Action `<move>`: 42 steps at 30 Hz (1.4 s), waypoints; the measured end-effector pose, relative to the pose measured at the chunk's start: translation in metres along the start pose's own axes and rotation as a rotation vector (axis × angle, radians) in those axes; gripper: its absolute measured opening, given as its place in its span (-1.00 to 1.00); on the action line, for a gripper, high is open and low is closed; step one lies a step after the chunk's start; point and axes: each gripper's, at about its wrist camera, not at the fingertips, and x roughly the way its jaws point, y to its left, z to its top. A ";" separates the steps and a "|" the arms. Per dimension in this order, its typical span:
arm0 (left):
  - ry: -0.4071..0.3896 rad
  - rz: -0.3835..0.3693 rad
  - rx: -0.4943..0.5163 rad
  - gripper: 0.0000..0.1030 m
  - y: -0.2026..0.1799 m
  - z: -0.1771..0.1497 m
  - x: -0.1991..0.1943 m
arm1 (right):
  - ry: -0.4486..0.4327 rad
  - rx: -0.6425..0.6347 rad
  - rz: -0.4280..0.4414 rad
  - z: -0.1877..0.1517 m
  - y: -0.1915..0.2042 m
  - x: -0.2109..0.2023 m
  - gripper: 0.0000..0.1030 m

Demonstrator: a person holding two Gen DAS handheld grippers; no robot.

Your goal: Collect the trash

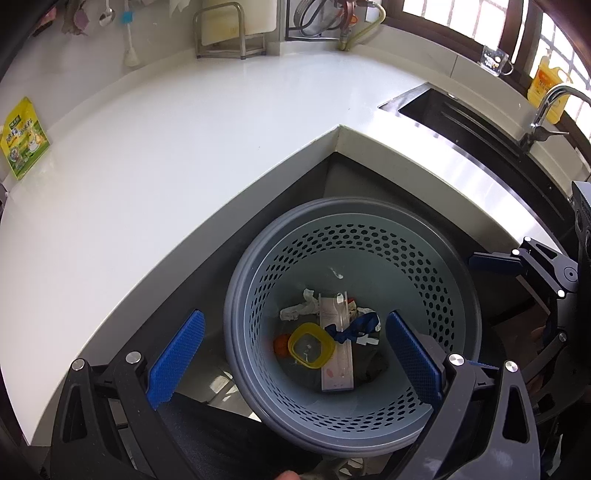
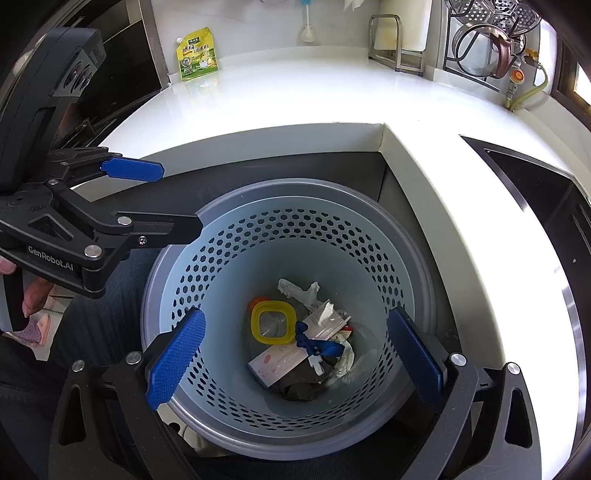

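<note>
A grey-blue perforated trash basket (image 1: 258, 280) stands on the floor in the corner of the white L-shaped counter; it also shows in the right wrist view (image 2: 369, 236). Inside lie a yellow lid (image 1: 311, 345) (image 2: 272, 322), crumpled tissue (image 1: 299, 308) (image 2: 299, 290), a pink-and-white flat packet (image 1: 338, 369) (image 2: 275, 363), a blue ribbon (image 1: 356, 328) (image 2: 317, 345) and dark scraps. My left gripper (image 1: 295, 363) hangs open and empty above the basket. My right gripper (image 2: 295, 363) is open and empty above it too. The left gripper (image 2: 155, 201) shows at the left of the right wrist view.
A yellow-green pouch (image 1: 24, 138) (image 2: 195, 55) leans on the wall on the white counter (image 1: 184, 147). A metal rack (image 1: 229, 33), a kettle on a wire stand (image 2: 480, 48) and a gas hose stand at the back. A sink (image 1: 461, 122) with tap lies to the right.
</note>
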 end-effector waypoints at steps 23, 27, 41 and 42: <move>-0.038 0.026 0.010 0.87 -0.004 0.003 -0.026 | -0.043 -0.010 -0.009 0.007 0.001 -0.021 0.83; -0.061 0.027 0.016 0.87 -0.003 0.001 -0.040 | -0.068 -0.024 -0.013 0.009 0.006 -0.035 0.83; -0.132 0.036 0.036 0.87 -0.005 -0.017 -0.084 | -0.131 -0.042 -0.053 0.003 0.030 -0.080 0.83; -0.139 0.036 0.037 0.87 -0.005 -0.018 -0.088 | -0.134 -0.044 -0.056 0.002 0.033 -0.083 0.83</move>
